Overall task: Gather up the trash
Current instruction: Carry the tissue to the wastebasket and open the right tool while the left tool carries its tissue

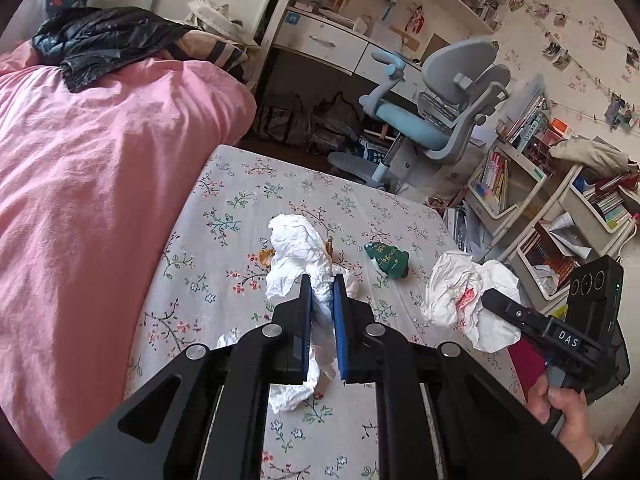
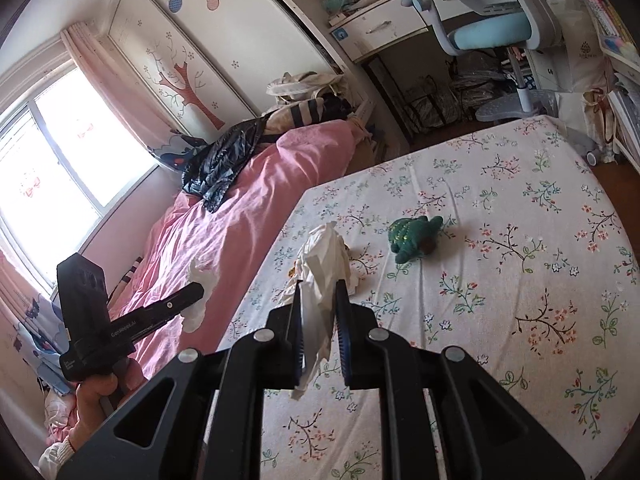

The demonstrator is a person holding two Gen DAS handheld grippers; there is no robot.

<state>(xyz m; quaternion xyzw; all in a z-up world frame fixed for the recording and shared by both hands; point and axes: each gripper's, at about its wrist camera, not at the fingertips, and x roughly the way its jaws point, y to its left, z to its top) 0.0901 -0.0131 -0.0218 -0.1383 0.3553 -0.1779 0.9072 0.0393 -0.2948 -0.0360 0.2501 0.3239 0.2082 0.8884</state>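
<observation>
Both tools are loaded right now, so the step in hand looks like carrying the trash off the bed with the flowered sheet [image 1: 248,184]. The left hand-held gripper [image 1: 322,280] is clamped on a crumpled white tissue wad [image 1: 298,248], which sticks out past the tips and trails down below the jaws. The right hand-held gripper [image 2: 318,286] is clamped the same way on a second crumpled white tissue [image 2: 324,256], the one with a bit of red print showing in the left wrist view. Both wads look lifted clear of the sheet, roughly over the middle of the bed, near the edge where the pink duvet [image 1: 100,168] is heaped. My take on doing this well: keep both jaws squeezed the whole way, since tissue is light and slippery and the hanging tails can snag or tear off if dragged across the fabric. Lift straight up before swinging away. I can't see a bin or bag in either view, so where it goes is a guess. There's still a small amber wrapper scrap [image 1: 266,257] on the sheet just behind the left tissue, worth another trip. The little green knitted toy [image 1: 387,261] further toward the foot edge looks like a keeper, not trash, so I'd leave it.
</observation>
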